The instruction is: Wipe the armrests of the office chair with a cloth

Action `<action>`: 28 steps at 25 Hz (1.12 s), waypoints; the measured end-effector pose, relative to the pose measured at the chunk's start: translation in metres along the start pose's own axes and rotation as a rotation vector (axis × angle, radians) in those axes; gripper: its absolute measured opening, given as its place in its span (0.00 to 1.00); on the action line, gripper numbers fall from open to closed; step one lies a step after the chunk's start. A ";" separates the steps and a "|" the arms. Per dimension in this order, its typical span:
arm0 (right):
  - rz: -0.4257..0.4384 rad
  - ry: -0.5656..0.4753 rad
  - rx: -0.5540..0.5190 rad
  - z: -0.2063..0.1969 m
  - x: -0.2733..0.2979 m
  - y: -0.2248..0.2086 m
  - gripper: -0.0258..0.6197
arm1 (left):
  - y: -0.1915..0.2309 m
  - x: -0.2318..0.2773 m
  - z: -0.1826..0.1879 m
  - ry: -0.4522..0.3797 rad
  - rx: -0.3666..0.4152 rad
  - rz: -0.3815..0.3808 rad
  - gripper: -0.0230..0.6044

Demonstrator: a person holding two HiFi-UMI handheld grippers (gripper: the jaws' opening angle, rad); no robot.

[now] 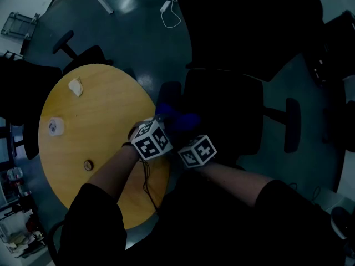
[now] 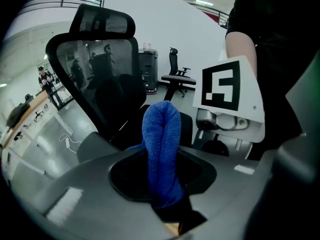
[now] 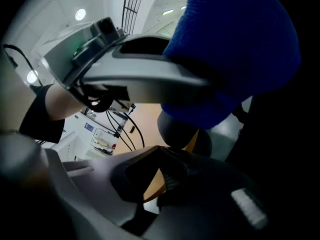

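A black office chair (image 1: 222, 115) stands beside the round table, with one armrest (image 1: 169, 91) close to my grippers and the other armrest (image 1: 292, 124) on the far side. My left gripper (image 1: 165, 121) is shut on a folded blue cloth (image 1: 180, 118), which sticks up between its jaws in the left gripper view as a thick blue cloth (image 2: 162, 149). The chair's mesh back (image 2: 97, 74) rises behind it. My right gripper (image 1: 191, 143) hangs just right of the left one, shut with nothing in it. Its own view has the blue cloth (image 3: 235, 49) overhead.
A round yellow table (image 1: 89, 143) lies at left with a crumpled paper (image 1: 75, 86), a small white disc (image 1: 54, 127) and a ring (image 1: 88, 165). Another chair (image 1: 72, 51) stands behind it. A white cable (image 1: 169, 13) lies on the grey floor.
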State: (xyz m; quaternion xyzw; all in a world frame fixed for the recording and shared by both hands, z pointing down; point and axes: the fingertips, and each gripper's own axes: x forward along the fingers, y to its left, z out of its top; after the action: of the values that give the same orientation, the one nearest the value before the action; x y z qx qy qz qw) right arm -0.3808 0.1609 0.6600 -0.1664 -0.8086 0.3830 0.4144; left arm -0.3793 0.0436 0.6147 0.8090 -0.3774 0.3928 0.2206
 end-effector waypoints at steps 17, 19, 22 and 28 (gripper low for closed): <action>-0.089 0.037 -0.209 -0.059 -0.058 0.020 0.05 | -0.113 -0.021 -0.013 -0.180 -0.306 -0.069 0.24; -0.105 0.007 -0.215 -0.070 -0.082 0.023 0.05 | -0.129 -0.025 0.001 -0.262 -0.394 -0.029 0.24; -0.125 -0.074 -0.229 -0.090 -0.128 0.027 0.05 | -0.157 -0.033 0.035 -0.418 -0.523 0.036 0.24; -0.185 -0.317 -0.190 -0.177 -0.248 0.014 0.05 | -0.243 -0.018 0.106 -0.611 -0.653 0.115 0.24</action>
State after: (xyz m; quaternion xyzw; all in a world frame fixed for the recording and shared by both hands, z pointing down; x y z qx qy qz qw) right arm -0.0917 0.1095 0.5794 -0.0676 -0.9082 0.2866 0.2975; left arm -0.1462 0.1326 0.5229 0.7536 -0.5738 0.0081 0.3207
